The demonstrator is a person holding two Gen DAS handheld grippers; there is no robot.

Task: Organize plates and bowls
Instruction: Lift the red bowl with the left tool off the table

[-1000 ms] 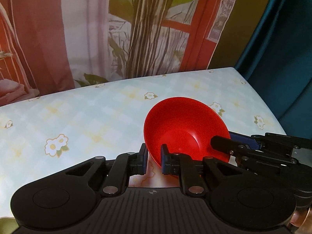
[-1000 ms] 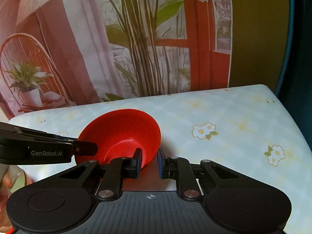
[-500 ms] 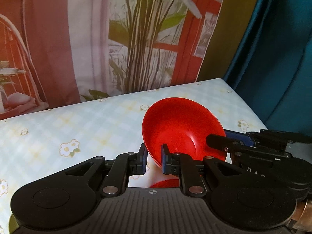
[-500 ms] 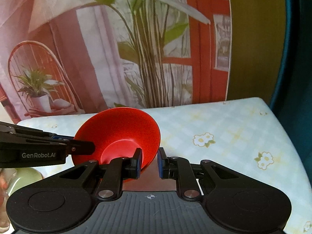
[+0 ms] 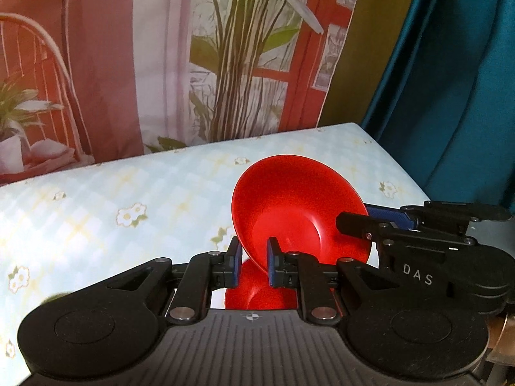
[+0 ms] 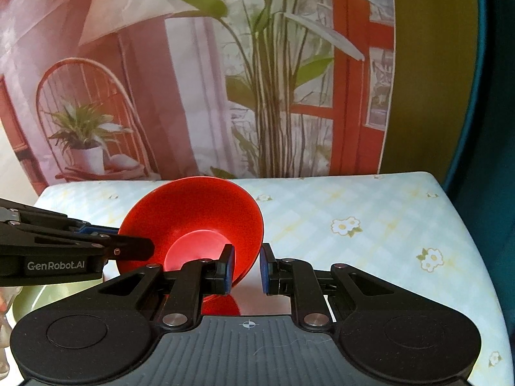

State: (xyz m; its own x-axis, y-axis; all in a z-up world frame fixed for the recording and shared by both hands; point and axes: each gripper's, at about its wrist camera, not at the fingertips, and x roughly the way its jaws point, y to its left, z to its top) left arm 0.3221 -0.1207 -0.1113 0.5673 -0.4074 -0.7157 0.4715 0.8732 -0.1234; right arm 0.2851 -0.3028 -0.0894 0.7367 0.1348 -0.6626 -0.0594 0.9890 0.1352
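A red plastic bowl (image 5: 289,206) is held in the air above the flowered table, tilted. My left gripper (image 5: 252,262) is shut on its near-left rim. My right gripper (image 6: 244,268) is shut on the opposite rim of the same bowl (image 6: 199,222). Each gripper shows in the other's view: the right one at the bowl's right side (image 5: 418,234), the left one at the bowl's left side (image 6: 64,251). A second red piece (image 5: 254,292) lies below the bowl, mostly hidden by the fingers.
The table (image 5: 96,199) has a pale checked cloth with daisies. A printed backdrop with plants stands behind it. A teal curtain (image 5: 450,80) hangs at the right. A green object (image 6: 29,299) shows at the lower left of the right wrist view.
Both grippers have risen with the bowl between them; the table sits lower in both views. A red piece below the bowl has come into view.
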